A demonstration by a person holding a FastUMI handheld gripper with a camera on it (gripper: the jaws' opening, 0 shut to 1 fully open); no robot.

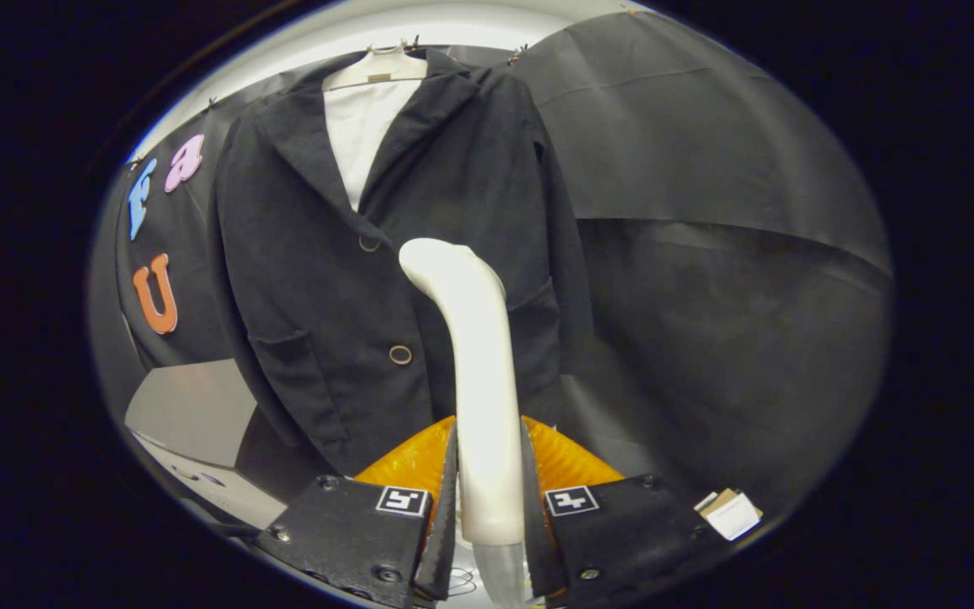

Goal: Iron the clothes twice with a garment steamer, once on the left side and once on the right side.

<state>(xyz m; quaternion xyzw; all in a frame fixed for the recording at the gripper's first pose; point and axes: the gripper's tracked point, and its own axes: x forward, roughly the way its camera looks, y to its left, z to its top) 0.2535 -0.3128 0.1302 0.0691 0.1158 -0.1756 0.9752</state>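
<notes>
Gripper (489,507) is clamping the steamer (477,372) handle, both fingers pressing its sides, so grip is looking firm. Steamer is standing upright betw the fingers, neck rising to 12 o'clock, head (432,258) curling over toward 11 o'clock.

Jacket (394,254) is hanging beyond the fingers on a hanger (377,68) w/ a white shirt (364,135) underneath. Head is sitting in front of the jacket's mid front, just right of the button line, betw upper button (369,243) and lower button (400,354). Can't tell if it's touching fabric or hovering.

To do this pass well, imo: keeping the head face flat to the cloth, going in one slow straight stroke along 12–6, staying on one panel, not crossing the buttons. Avoiding the pocket flap at 3 o'clock of the head, likely to snag. Keeping wrist steady so the handle isn't twisting in the grip.
</notes>
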